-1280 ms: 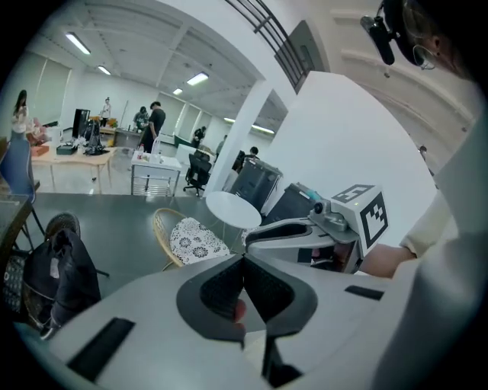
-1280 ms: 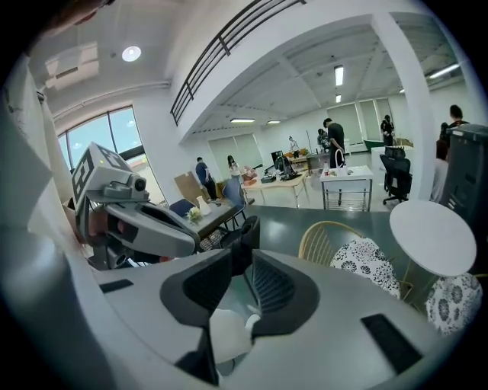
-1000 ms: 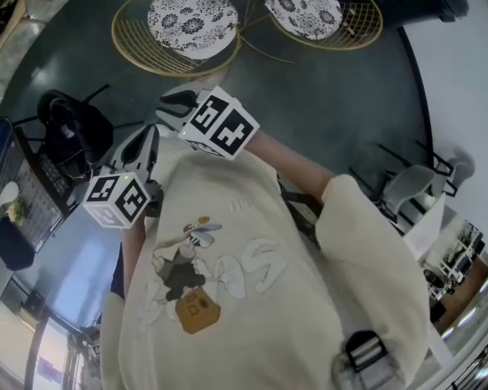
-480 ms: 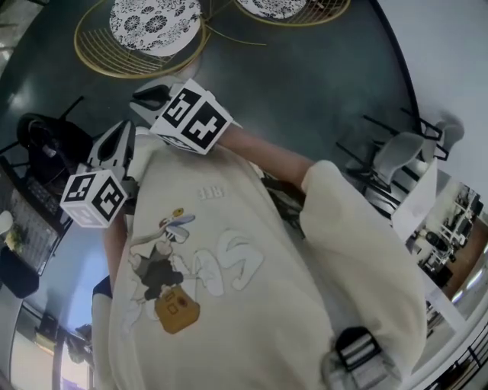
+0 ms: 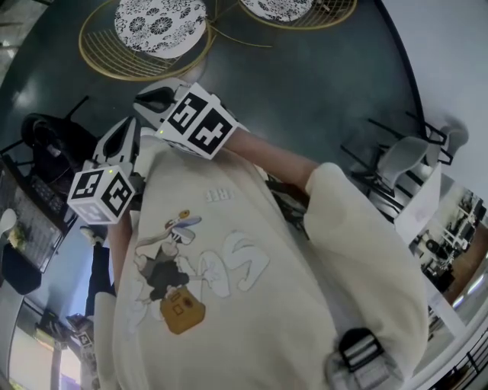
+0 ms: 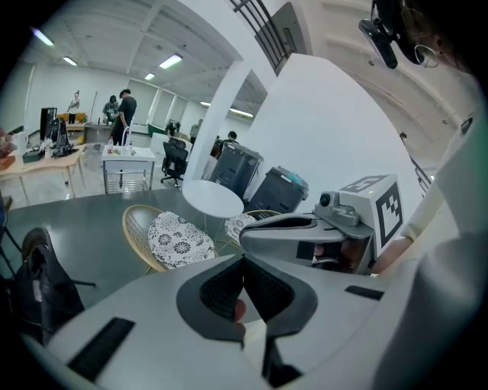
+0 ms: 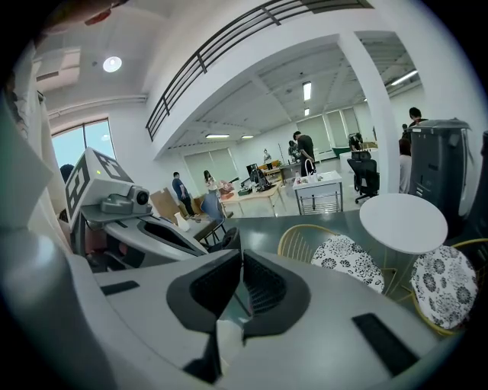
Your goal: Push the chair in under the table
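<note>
Two gold wire chairs with patterned cushions, one on the left (image 5: 160,23) and one on the right (image 5: 286,7), stand far ahead on the dark floor. The nearer chair (image 6: 177,238) (image 7: 339,259) sits beside a round white table (image 6: 212,199) (image 7: 402,221). My left gripper (image 5: 118,145) (image 6: 244,263) is shut and empty, held close to the person's cream sweatshirt. My right gripper (image 5: 149,100) (image 7: 239,259) hovers just beside it. Its jaws have just been closing, and they now stand together with nothing between them. Neither gripper touches a chair.
A black office chair (image 5: 57,133) with a bag stands at the left. Grey chairs (image 5: 404,164) stand by a white wall at the right. Large grey bins (image 6: 259,179) (image 7: 438,160) stand behind the table. People work at desks far across the room.
The head view has swung, so the two chairs now sit higher and further left in it. Both grippers stay in front of the chest, shifted slightly left.
</note>
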Motion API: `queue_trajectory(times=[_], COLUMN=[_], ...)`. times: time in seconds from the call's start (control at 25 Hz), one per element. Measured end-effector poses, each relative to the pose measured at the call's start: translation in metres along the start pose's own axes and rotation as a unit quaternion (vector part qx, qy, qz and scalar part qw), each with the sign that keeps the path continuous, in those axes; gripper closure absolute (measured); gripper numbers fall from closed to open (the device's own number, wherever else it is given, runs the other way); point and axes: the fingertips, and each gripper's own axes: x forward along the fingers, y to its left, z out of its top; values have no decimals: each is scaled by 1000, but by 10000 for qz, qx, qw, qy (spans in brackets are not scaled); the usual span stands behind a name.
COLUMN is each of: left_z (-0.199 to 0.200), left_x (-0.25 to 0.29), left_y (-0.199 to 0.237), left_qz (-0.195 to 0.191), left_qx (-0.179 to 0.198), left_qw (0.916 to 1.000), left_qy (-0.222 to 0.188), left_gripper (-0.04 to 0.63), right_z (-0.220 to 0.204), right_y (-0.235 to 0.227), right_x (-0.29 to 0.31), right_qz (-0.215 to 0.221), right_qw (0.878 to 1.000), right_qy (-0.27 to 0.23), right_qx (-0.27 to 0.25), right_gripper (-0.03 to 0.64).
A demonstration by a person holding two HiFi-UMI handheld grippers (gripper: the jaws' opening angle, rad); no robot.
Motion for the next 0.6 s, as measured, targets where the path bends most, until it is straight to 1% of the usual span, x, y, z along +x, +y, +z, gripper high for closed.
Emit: queue_trajectory(times=[0.16,0.28,0.4,0.6], left_z=[6,5,3,-2], left_x=[1,2,0,-4], left_y=[4,3,3,1], left_qz=[55,56,80,97], left_qx=[-13,-51,-126,-179], left_qw=[9999,9999,9998,9997], left_qy=[-117,-118,-133,-148], left_gripper=[586,586,586,586], right_z=[5,10,7,4], right_y=[-1,-5,-5,7], right_x=[3,-1,-3,-4], right_qz=[-122,-233,-315,-214], right_qw=[9998,9994,9993,9993], right_qy=[-129,-244,-149,-183], right_qx=[-105,-101,-145,-262], right_gripper=[598,598,608,607])
